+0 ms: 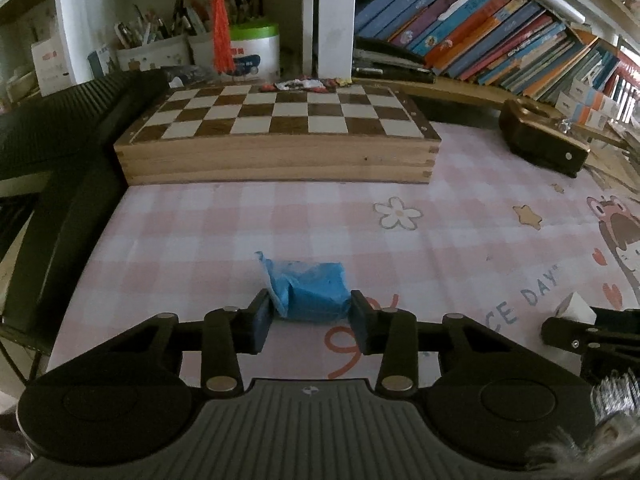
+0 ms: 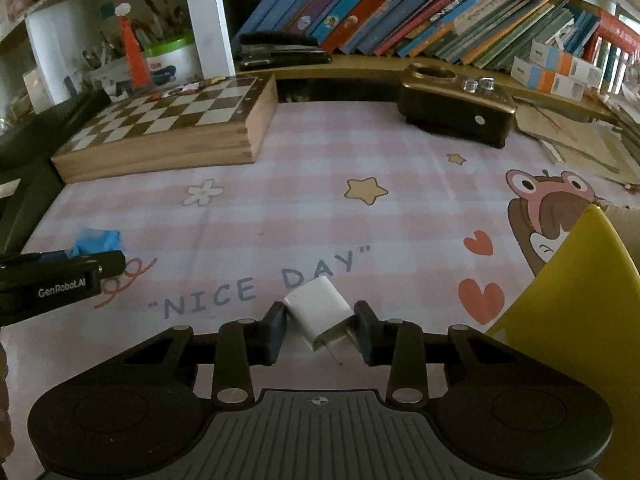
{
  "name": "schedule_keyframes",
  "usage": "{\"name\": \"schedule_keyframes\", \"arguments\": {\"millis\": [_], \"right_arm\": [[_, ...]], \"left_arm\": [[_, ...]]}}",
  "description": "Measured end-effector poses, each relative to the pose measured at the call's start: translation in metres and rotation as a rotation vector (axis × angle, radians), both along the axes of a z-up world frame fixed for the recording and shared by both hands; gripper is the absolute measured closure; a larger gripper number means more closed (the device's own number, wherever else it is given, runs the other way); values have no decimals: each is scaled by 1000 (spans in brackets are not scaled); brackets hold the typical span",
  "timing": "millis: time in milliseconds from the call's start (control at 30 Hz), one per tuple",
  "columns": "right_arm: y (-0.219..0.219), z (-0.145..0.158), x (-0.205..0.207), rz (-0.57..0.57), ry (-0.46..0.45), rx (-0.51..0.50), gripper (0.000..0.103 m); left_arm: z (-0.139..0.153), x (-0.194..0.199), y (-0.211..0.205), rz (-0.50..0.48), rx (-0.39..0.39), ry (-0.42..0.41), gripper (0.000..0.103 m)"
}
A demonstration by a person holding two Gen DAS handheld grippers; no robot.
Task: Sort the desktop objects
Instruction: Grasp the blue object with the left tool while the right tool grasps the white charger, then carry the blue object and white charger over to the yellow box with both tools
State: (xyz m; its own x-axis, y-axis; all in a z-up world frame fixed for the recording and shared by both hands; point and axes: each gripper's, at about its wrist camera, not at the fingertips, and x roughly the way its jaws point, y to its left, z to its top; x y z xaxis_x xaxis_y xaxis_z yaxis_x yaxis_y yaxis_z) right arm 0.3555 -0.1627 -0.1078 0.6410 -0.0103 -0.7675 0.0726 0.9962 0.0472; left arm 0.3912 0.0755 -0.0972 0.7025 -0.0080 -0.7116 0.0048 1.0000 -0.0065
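A blue lump in a crumpled blue wrapper (image 1: pixel 314 292) lies on the pink checked desk mat. My left gripper (image 1: pixel 310 312) straddles it with both pads at its sides. It also shows in the right wrist view (image 2: pixel 96 240), beside the left gripper (image 2: pixel 76 268). A white plug charger (image 2: pixel 320 308) lies tilted on the mat, prongs toward the camera. My right gripper (image 2: pixel 320 328) straddles it, with the left pad touching and a small gap at the right pad. The charger's corner (image 1: pixel 574 308) and the right gripper (image 1: pixel 592 336) show at the right in the left wrist view.
A wooden chessboard box (image 1: pixel 280 136) stands at the back. A dark brown box (image 2: pixel 456 104) sits back right, a black monitor stand (image 1: pixel 60 220) at left. A yellow container's edge (image 2: pixel 580 300) rises at right. Leaning books (image 2: pixel 400 4) and pen pots (image 1: pixel 160 48) fill the shelf behind.
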Motion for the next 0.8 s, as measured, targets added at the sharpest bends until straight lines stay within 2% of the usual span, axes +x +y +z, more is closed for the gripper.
{"name": "schedule_keyframes", "arguments": {"millis": [200, 433, 600, 800], "right_arm": [[5, 14, -8, 19, -43, 13, 67], [13, 41, -28, 72, -112, 33, 67], [16, 60, -51, 108, -151, 48, 67], [18, 74, -86, 149, -156, 55, 67]], "left_arm": [[22, -18, 3, -9, -34, -46, 67], [56, -60, 6, -31, -100, -114, 67], [72, -94, 13, -43, -137, -138, 67], [89, -139, 23, -56, -184, -163, 68]]}}
